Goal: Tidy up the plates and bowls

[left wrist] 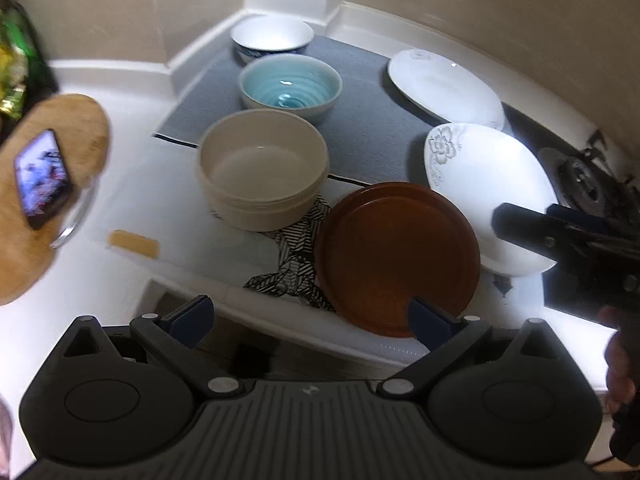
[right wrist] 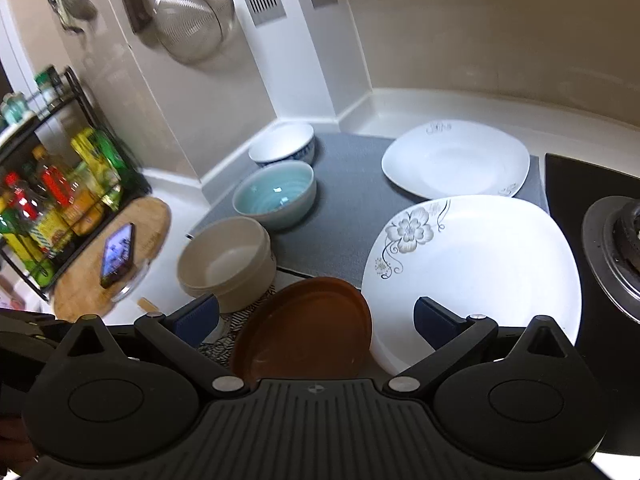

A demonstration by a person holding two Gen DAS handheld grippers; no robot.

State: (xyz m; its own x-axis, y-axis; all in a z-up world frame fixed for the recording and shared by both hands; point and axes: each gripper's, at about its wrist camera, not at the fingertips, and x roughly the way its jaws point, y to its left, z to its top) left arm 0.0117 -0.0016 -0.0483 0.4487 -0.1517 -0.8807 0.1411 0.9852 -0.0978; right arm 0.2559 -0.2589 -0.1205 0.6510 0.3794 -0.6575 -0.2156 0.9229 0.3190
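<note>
Part of brown plate point(right wrist: 304, 328) hidden behind right gripper point(right wrist: 316, 318).

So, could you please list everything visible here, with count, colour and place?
bowls: 3, blue-patterned white, teal, beige; a row from the back corner forward
white plates: 2, floral print, right side
brown plate: 1, front centre
grey mat: 1, under the dishes
phone: 1, on the wooden board
bottle rack: 1, left
strainer: 1, hanging on the wall
stove burner: 1, right
left gripper: open
right gripper: open
</note>
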